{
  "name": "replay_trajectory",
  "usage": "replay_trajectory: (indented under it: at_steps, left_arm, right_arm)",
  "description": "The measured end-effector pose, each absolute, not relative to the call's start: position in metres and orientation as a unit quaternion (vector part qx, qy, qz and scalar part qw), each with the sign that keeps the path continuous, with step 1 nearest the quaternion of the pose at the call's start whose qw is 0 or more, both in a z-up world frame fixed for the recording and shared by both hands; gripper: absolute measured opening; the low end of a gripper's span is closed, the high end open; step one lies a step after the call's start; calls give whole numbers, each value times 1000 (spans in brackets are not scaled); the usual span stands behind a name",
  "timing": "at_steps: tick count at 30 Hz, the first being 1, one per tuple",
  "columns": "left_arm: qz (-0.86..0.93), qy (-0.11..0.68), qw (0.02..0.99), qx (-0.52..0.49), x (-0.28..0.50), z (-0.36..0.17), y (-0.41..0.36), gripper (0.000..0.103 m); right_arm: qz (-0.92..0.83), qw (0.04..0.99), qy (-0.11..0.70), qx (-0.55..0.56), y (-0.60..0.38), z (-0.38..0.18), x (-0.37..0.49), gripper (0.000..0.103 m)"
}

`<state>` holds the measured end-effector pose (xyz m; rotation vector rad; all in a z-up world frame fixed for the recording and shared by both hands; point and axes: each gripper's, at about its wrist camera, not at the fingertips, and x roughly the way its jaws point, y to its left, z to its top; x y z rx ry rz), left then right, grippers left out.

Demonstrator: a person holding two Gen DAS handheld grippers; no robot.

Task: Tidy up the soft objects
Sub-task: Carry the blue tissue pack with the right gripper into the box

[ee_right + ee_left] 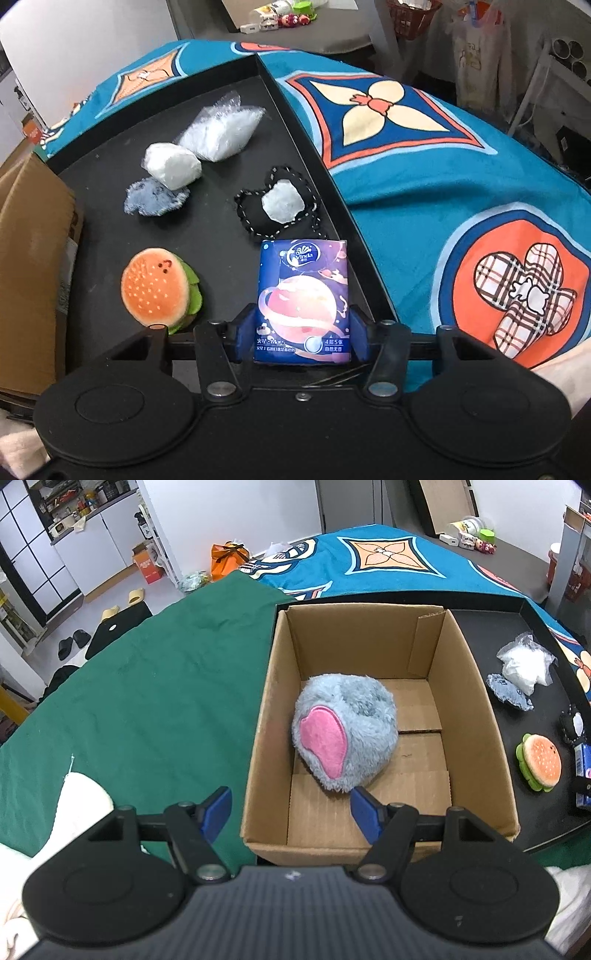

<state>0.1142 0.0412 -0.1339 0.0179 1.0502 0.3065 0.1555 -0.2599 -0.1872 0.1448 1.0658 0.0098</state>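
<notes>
My right fingers (pixel 303 328) are squeezing the tissue pack (pixel 303 295) on the black tray (pixel 207 236). My left fingers (pixel 291 812) are hanging wide open. The fluffy toy (pixel 345 734) is sitting in the box (pixel 476 709); the burger (pixel 159 288) and other soft things are waiting.

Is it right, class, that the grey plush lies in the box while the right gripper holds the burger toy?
Not quite. The right gripper holds the tissue pack; the right wrist view shows the burger toy lying free on the tray. The grey plush does lie in the box.
</notes>
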Motion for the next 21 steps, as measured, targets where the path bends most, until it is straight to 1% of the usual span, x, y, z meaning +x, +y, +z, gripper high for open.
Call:
replay_trajectory:
  at_steps: [7, 21]
  left_arm:
    - [146, 492, 858, 2, 110, -130, 44, 70]
    - [147, 479, 865, -29, 103, -125, 54, 70]
  right_arm:
    - [16, 869, 488, 76, -261, -170, 151, 50]
    - [55, 896, 437, 53, -246, -136, 143, 50]
